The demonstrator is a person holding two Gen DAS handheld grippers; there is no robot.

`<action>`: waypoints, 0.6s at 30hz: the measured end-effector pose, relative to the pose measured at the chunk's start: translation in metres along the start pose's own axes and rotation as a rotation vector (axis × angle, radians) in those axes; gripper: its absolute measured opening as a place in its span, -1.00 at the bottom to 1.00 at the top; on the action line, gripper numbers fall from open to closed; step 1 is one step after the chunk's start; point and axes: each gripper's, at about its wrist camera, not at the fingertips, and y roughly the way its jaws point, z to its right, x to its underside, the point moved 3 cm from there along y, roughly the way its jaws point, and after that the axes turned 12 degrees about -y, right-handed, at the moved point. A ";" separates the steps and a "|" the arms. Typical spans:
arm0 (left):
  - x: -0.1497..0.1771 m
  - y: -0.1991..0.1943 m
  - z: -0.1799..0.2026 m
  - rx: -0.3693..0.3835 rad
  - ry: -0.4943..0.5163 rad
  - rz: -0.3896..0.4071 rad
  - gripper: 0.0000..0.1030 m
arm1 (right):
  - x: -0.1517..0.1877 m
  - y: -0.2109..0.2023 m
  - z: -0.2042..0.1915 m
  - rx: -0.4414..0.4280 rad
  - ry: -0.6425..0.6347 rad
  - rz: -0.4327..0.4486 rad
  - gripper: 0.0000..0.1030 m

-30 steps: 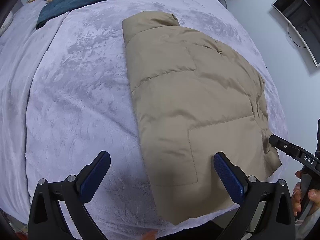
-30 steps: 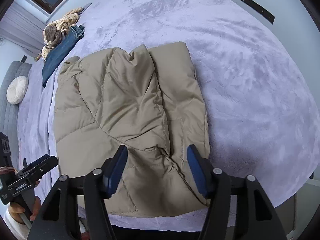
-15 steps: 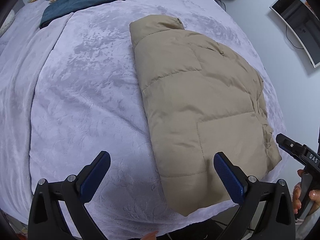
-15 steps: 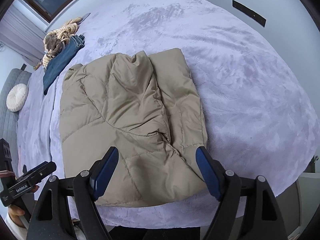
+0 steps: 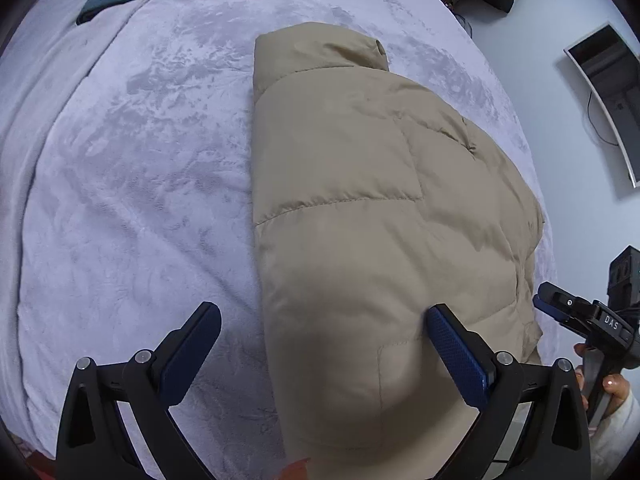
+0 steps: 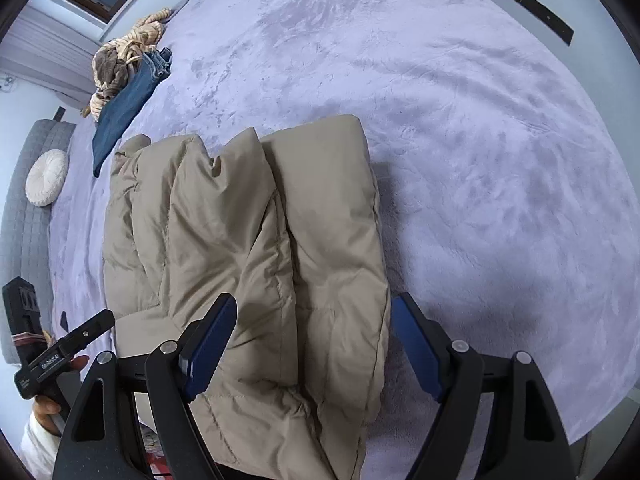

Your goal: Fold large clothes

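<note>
On the bed (image 6: 480, 160), both grippers' jaws straddle the jacket (image 6: 280, 240), wide apart.

Right gripper (image 6: 312, 344) stands with jaws apart, straddling the near end of the folded beige jacket (image 6: 248, 248) on the lilac bed (image 6: 480, 140).

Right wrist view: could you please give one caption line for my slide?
Open right gripper straddling the near edge of a folded beige jacket on a lilac bedspread.

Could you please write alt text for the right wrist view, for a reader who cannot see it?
A beige puffer jacket, folded lengthwise, lies on a lilac blanket, its near hem between the open right gripper fingers. Folded jeans lie far left; the left gripper shows at the left edge.
</note>
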 end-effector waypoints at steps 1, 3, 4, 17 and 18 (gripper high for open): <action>-0.001 0.004 -0.001 0.017 -0.015 -0.010 1.00 | -0.003 0.003 0.005 -0.020 0.007 0.001 0.80; -0.004 0.011 -0.003 0.049 -0.049 -0.031 1.00 | -0.007 0.010 0.019 -0.067 0.035 0.001 0.99; -0.005 0.013 -0.004 0.062 -0.060 -0.037 1.00 | -0.008 0.013 0.025 -0.088 0.051 -0.007 0.99; -0.015 0.035 0.017 0.109 -0.050 -0.095 1.00 | -0.022 0.057 0.020 -0.479 0.139 -0.088 1.00; -0.020 0.036 0.018 0.122 -0.038 -0.093 1.00 | -0.024 0.058 0.011 -0.439 0.068 -0.114 1.00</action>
